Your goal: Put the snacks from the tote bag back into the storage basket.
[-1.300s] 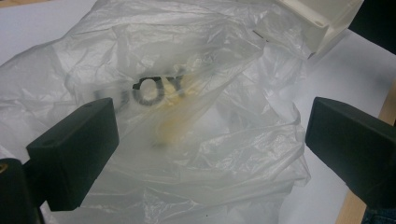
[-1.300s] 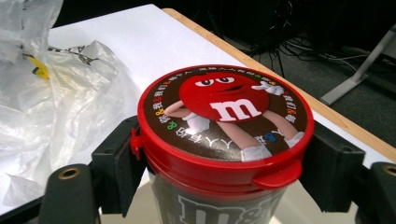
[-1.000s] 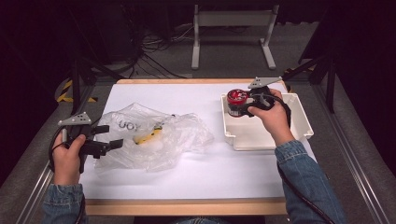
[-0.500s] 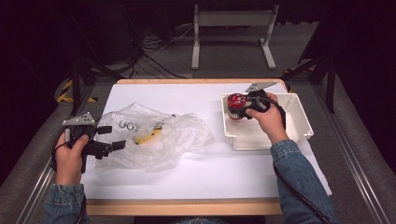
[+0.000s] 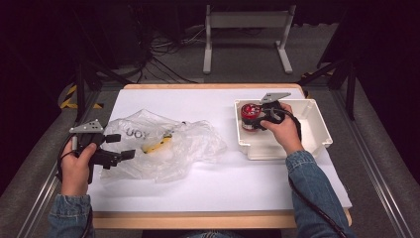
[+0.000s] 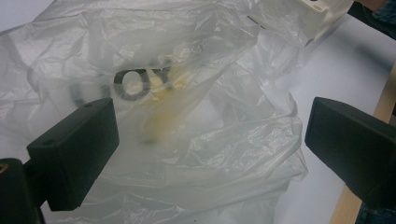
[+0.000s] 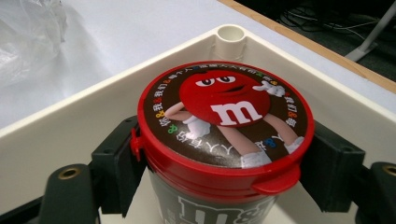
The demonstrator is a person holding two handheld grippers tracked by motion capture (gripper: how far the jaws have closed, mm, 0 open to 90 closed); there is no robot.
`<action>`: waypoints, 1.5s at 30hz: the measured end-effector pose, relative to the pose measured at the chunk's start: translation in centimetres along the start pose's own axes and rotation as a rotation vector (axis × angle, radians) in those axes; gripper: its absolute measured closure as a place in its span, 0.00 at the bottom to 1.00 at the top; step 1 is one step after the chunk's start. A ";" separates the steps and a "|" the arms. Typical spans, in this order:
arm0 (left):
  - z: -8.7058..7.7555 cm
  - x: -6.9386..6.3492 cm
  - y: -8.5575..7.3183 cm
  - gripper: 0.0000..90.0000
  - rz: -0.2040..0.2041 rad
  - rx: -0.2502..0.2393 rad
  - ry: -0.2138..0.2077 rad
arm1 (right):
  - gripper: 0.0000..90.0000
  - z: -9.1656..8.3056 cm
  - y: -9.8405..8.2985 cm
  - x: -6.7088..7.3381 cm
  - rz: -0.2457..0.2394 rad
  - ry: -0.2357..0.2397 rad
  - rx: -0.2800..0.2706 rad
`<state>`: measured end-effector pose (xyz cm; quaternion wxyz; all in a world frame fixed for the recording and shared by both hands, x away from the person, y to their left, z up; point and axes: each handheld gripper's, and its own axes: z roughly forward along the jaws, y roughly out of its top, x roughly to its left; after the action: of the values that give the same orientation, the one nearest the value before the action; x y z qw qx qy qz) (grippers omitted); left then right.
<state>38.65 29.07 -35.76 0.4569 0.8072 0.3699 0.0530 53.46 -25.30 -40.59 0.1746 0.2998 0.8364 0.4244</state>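
The right gripper (image 7: 219, 158) is clamped on a red-lidded candy tub (image 7: 223, 119), one black jaw pressed against each side just below the lid's rim. That grip under the lip looks chosen so the tub cannot slip downward when raised. The tub stands upright in the near-left corner of a white tray (image 5: 317, 116), close to the wall that faces the plastic bag, and the right hand (image 5: 282, 130) reaches over the tray's near side to hold it there. My reading is that the tub is either being taken out of the tray or set into it; which of the two cannot be told.

The left gripper (image 6: 210, 154) has its jaws spread wide with nothing between them, poised over the crumpled clear plastic bag (image 5: 163, 144), which lies on the white tabletop (image 5: 208, 183) well to the left of the tray. A banana (image 5: 156, 145) shows dimly through the film, beyond the open jaws. The spread stance suggests readiness to pinch the bag.
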 end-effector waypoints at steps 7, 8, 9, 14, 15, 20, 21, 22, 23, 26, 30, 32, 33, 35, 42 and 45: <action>0.2 -0.1 0.0 0.04 0.004 0.006 -0.011 | 0.27 0.3 -0.4 0.0 -0.026 0.008 0.002; 0.2 -0.1 0.0 0.04 0.005 0.006 -0.011 | 0.27 0.3 -0.5 0.0 -0.026 0.011 0.004; 0.3 -0.1 0.0 0.04 0.006 0.007 -0.011 | 0.27 0.4 -0.5 0.0 -0.026 0.013 0.004; 0.3 -0.1 0.0 0.05 0.003 0.012 -0.012 | 0.27 0.6 -0.6 0.1 -0.032 0.015 0.012; 0.3 -0.1 0.0 0.05 0.006 0.014 -0.011 | 0.27 0.6 -0.6 0.1 -0.034 0.017 0.012; 0.4 -0.1 0.0 0.05 0.000 0.017 -0.014 | 0.27 0.7 -0.7 0.2 -0.041 0.033 0.014; 0.4 -0.1 0.0 0.05 -0.001 0.018 -0.015 | 0.27 0.7 -0.7 0.2 -0.041 0.035 0.014; 0.4 -0.1 0.0 0.05 0.002 0.020 -0.015 | 0.27 0.8 -0.7 0.3 -0.041 0.041 0.015; 0.4 -0.1 0.0 0.05 0.001 0.022 -0.016 | 0.27 0.8 -0.8 0.4 -0.041 0.046 0.016; 0.5 -0.1 0.0 0.05 0.005 0.028 -0.013 | 0.26 0.9 -1.0 0.6 -0.032 0.051 0.009; 0.5 -0.1 0.0 0.05 0.008 0.030 -0.022 | 0.26 0.8 -1.0 0.6 -0.029 0.054 0.012; 0.5 -0.1 0.0 0.05 -0.003 0.022 -0.011 | 0.26 0.8 -1.0 0.6 -0.028 0.053 0.018; 0.4 0.0 0.0 0.05 0.003 0.021 -0.008 | 0.26 0.8 -0.9 0.6 -0.028 0.053 0.019; 0.3 0.0 0.0 0.04 -0.003 0.016 0.000 | 0.26 0.8 -0.9 0.6 -0.024 0.053 0.015; 0.1 0.1 -0.1 0.04 -0.001 0.011 0.003 | 0.15 0.4 -0.4 0.8 0.006 0.051 0.008; 0.1 0.0 -0.1 0.04 -0.005 0.011 -0.001 | 0.09 -0.1 0.0 0.9 0.033 0.038 0.004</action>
<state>38.63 29.04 -35.91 0.4527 0.8089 0.3720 0.0493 52.76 -24.79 -40.60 0.1508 0.3058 0.8354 0.4311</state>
